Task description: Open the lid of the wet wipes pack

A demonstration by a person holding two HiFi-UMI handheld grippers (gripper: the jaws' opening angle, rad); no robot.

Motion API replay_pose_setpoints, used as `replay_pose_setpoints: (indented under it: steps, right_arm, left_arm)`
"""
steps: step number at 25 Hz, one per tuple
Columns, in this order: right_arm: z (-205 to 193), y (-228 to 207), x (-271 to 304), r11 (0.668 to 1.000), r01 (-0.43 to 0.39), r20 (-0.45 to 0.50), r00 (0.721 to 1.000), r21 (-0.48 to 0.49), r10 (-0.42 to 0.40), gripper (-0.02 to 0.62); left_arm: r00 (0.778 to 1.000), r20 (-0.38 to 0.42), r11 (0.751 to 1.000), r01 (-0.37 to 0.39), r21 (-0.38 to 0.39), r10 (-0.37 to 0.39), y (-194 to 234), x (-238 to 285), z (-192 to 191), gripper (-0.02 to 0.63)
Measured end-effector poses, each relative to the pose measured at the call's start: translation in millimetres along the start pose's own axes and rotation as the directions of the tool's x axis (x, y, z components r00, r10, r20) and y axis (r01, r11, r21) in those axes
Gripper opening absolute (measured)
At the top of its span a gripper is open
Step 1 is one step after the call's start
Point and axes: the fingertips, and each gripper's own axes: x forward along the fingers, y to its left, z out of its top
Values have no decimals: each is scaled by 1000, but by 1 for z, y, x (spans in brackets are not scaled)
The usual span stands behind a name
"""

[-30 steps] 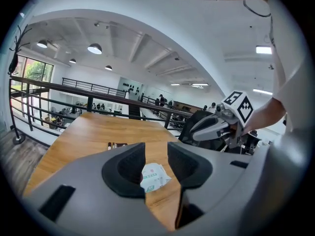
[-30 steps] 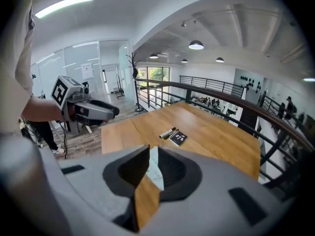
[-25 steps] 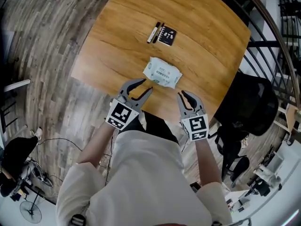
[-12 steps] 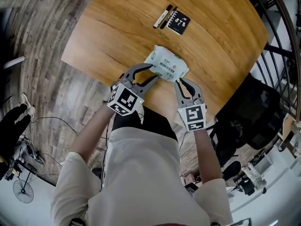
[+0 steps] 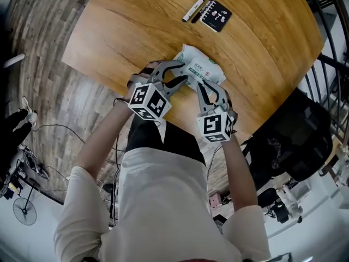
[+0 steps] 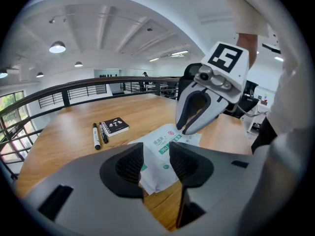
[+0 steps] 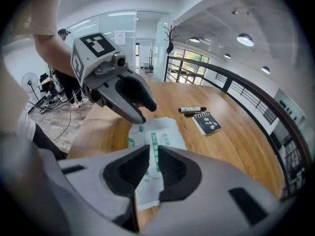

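Note:
A white wet wipes pack (image 5: 206, 69) with green print lies flat on the round wooden table (image 5: 125, 31), its lid flap down. My left gripper (image 5: 183, 73) hovers over the pack's near left end. Its jaws have just been opening and stand apart, with the pack's corner (image 6: 162, 154) showing in the gap, untouched. My right gripper (image 5: 206, 89) hangs over the near right end, its jaws a narrow slit apart with nothing in them. Through that slit the pack (image 7: 160, 136) shows below. Each gripper appears in the other's view: right gripper (image 6: 185, 130), left gripper (image 7: 146, 113).
A small black spiral notebook (image 5: 216, 12) and two markers (image 5: 195, 8) lie further back on the table. A black chair (image 5: 294, 141) stands off the table's right edge. The table's near edge runs just under my hands, with wooden floor to the left.
Both grippers have come down and forward from the table's near edge to just over the pack. The left jaws stand wider than before.

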Motion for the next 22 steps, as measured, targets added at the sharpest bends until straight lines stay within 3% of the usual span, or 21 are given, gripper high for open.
replay_pose_setpoints:
  steps: [9,18,22]
  right_arm:
    - [-7,16,34,977,30,-21,999,-211,-36,40]
    - [-9,16,39,939,106,-38,991,-327,-125,46]
    - [-9,15,40,932,139,-39,986,-334,-161,46]
  left_arm:
    - [999,-27,999,33,14,-32,0,19,-28,173]
    - [999,-13,999,48,-3,-48,1,26,-37,169]
    - [998,-17,998,64,-6,-64,0,28,-39,164]
